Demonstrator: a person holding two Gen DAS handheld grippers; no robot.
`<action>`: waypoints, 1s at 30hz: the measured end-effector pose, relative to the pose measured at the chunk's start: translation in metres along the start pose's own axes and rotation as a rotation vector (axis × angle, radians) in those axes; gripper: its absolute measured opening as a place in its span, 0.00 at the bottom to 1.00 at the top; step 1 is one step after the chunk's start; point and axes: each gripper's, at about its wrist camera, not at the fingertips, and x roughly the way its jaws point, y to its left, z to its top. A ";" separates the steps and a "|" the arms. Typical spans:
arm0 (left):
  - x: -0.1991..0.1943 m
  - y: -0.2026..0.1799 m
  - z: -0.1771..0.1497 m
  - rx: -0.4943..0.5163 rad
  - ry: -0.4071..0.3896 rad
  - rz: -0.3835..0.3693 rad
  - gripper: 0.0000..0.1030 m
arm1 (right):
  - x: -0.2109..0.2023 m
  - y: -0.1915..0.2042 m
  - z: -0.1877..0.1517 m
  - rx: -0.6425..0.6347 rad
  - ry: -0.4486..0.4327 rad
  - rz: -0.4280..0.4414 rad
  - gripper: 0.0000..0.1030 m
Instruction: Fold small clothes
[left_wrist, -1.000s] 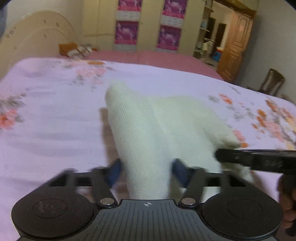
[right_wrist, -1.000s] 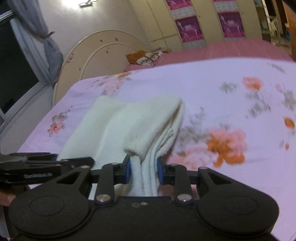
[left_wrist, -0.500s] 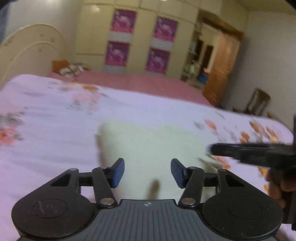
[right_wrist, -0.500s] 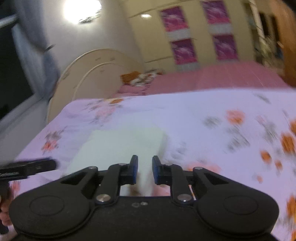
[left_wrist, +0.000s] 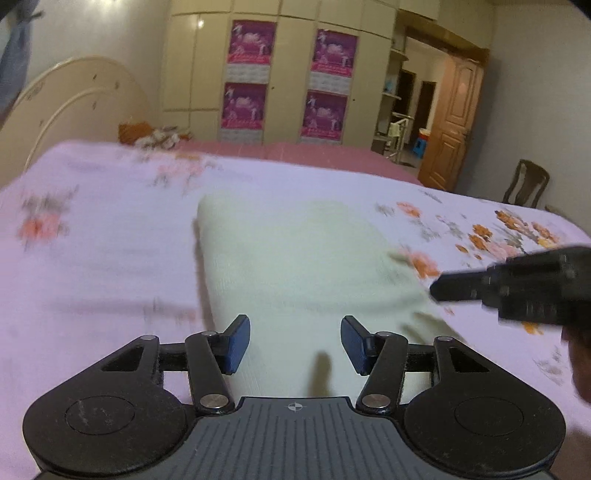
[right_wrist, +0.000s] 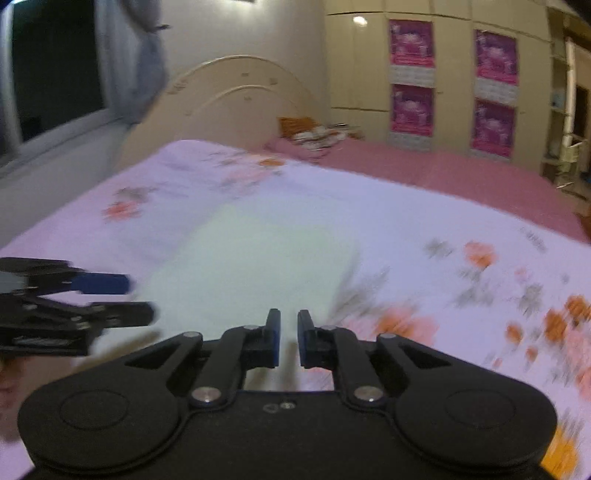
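Wide bed under a lilac floral sheet, cream headboard at the far end. Folded flat on the sheet, a pale cream garment, ahead of both tools and between neither pair of jaws. Left gripper held off its near edge, blue pads apart, nothing clamped. Right gripper above the cloth's near right corner, jaws closing to a narrow gap, empty.

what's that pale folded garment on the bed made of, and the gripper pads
Folded garment: probably a soft knit, matte cream, though motion blur hides the weave. Left gripper pads: smooth blue, likely rubber or plastic on black arms.
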 end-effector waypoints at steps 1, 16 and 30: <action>-0.003 -0.001 -0.007 -0.026 0.002 -0.001 0.54 | -0.005 0.007 -0.010 -0.014 0.006 0.010 0.11; -0.027 -0.012 -0.042 -0.061 0.068 0.121 0.54 | -0.029 0.011 -0.051 0.116 0.056 -0.162 0.24; -0.141 -0.066 -0.052 0.026 -0.060 0.100 0.97 | -0.137 0.028 -0.075 0.240 -0.068 -0.215 0.99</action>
